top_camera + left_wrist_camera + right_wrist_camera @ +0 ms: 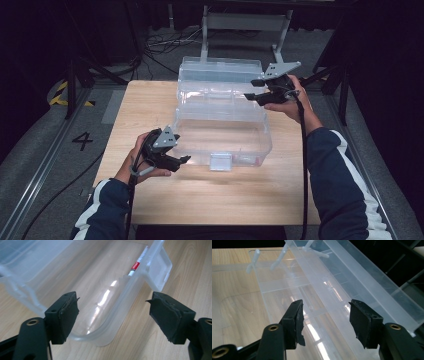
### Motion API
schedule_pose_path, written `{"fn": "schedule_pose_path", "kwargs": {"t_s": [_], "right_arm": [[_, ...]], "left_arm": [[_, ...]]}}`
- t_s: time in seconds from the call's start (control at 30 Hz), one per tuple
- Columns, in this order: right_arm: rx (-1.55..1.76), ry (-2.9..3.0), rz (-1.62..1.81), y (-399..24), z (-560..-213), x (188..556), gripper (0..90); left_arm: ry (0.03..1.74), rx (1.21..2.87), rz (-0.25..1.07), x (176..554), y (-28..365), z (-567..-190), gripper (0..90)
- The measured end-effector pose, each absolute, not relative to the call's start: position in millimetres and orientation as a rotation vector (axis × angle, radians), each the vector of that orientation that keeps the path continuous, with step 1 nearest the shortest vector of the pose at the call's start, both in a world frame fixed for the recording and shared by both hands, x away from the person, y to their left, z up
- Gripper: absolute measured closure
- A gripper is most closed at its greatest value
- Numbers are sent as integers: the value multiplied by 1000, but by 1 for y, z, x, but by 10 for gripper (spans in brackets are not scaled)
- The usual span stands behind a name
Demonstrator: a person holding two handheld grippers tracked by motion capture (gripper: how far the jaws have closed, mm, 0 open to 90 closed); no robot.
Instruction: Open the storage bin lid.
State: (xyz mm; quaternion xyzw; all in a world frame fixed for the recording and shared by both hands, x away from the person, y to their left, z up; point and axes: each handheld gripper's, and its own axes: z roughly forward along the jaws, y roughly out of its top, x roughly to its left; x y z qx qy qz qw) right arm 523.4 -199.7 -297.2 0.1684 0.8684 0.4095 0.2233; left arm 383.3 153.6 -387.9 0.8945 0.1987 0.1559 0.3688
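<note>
From the high view, a clear plastic box (220, 125) sits open near the middle of the pale wooden table (210, 200), its lid (220, 70) tipped back at the far side and a small latch (220, 161) at its near wall. The left gripper (184, 160) hovers low at the box's near left corner, forearm in a dark sleeve with a white stripe, jaws apart and pointing right. The right gripper (252, 89) is raised at the far right, over the box's rear edge, jaws apart, pointing left.

Over to the left gripper view: two black jaws with worn, ragged rubber pads (68, 312) stand wide, nothing pressed between them. Beyond them is the box's rounded, glossy corner, with a thin white-and-red stick (137, 263) lying inside against the wall.

Right gripper view now: jaws released again, the frosted divided tray (294, 287) and the slanting lid wall beyond them, no contact.
</note>
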Motion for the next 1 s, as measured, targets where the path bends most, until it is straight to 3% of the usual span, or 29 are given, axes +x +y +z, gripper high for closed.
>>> {"fn": "schedule_pose_path", "kwargs": {"t_s": [0.13,0.2,0.27,0.33,0.37,0.47,0.73,0.8,1.0], "right_arm": [[472,2408,1113,-191,-305,532,499],[471,2412,1087,-188,-307,533,501],[458,2414,1080,-185,-308,535,533],[430,2433,1101,-180,-308,538,651],[410,2471,1022,-174,-311,540,664],[380,2524,935,-164,-318,543,653],[383,2469,1065,-169,-307,543,647],[396,2438,1082,-171,-302,544,593],[434,2491,942,-174,-304,561,629]], "left_arm": [[463,2371,419,389,139,-397,357],[451,2390,417,392,135,-401,366],[439,2403,384,395,131,-405,445],[438,2414,390,399,127,-410,459],[441,2413,368,401,127,-410,499],[450,2414,356,405,126,-413,563],[427,2427,320,409,127,-414,581],[423,2428,318,409,126,-414,590],[380,2467,300,409,124,-415,673]]}}
